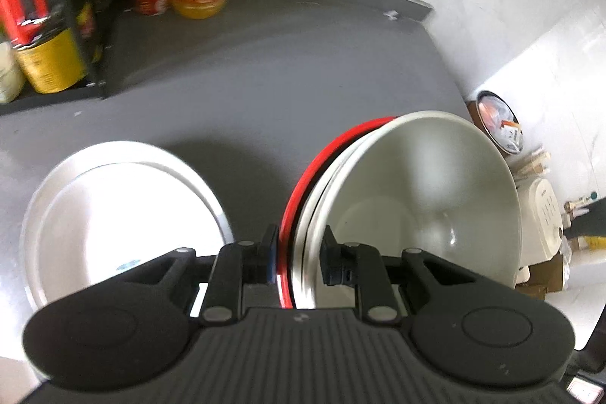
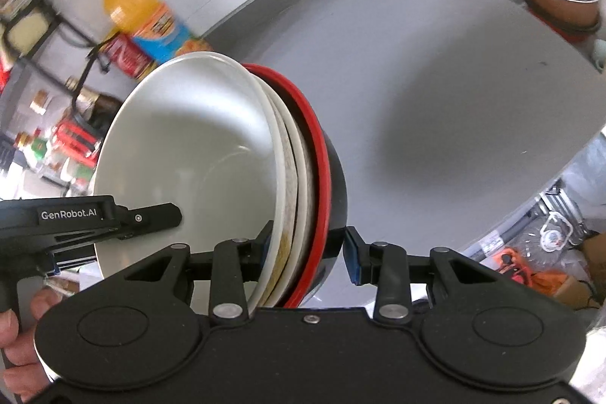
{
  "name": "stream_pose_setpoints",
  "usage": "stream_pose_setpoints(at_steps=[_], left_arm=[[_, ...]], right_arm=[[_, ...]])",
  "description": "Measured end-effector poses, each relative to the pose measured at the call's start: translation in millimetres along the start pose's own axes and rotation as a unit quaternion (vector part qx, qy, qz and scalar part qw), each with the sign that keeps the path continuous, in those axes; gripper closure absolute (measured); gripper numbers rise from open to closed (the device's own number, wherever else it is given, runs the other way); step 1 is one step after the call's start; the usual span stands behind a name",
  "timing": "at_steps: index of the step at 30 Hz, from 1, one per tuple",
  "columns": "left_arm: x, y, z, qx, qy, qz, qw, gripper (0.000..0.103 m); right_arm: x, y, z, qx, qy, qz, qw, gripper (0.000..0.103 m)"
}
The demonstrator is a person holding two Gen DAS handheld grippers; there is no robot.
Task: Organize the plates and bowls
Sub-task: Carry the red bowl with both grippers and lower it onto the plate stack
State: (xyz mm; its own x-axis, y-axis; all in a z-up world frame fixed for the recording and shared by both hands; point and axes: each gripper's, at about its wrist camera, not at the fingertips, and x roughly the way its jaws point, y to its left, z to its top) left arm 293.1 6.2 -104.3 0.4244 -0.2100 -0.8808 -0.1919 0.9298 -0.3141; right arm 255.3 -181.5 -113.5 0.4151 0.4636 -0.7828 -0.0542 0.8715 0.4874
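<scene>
Both wrist views close, angled down over grey counter (image 1: 265,93); sharing the nested bowls (image 1: 416,184)

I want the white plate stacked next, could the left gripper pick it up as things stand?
Probably not yet. The left gripper is shut on the nested bowls, which the right gripper also holds. The white plate lies unobstructed on the grey counter.

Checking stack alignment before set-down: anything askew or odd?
Yes. The nested bowl stack is tipped almost on edge, clamped at the rims by the left gripper and right gripper. The rims sit fanned rather than flush. The white plate lies flat on the counter. Nothing spilled or broken.
</scene>
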Motion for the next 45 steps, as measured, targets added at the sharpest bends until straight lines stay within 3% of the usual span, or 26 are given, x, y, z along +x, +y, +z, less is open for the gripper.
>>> stream_pose_setpoints(at_steps=[14, 23, 45], left_arm=[[-45, 78, -46, -0.061, -0.032, 0.042, 0.9967, 0.082], [-54, 121, -65, -0.118, -0.035, 0.045, 0.9913, 0.082], [-40, 162, -54, -0.156, -0.027, 0.070, 0.9849, 0.081]], right_arm=[[15, 61, -33, -0.072, 0.044, 0.029, 0.996, 0.068], [29, 86, -41, -0.101, 0.059, 0.031, 0.993, 0.068], [76, 129, -30, -0.142, 0.110, 0.012, 0.984, 0.068]])
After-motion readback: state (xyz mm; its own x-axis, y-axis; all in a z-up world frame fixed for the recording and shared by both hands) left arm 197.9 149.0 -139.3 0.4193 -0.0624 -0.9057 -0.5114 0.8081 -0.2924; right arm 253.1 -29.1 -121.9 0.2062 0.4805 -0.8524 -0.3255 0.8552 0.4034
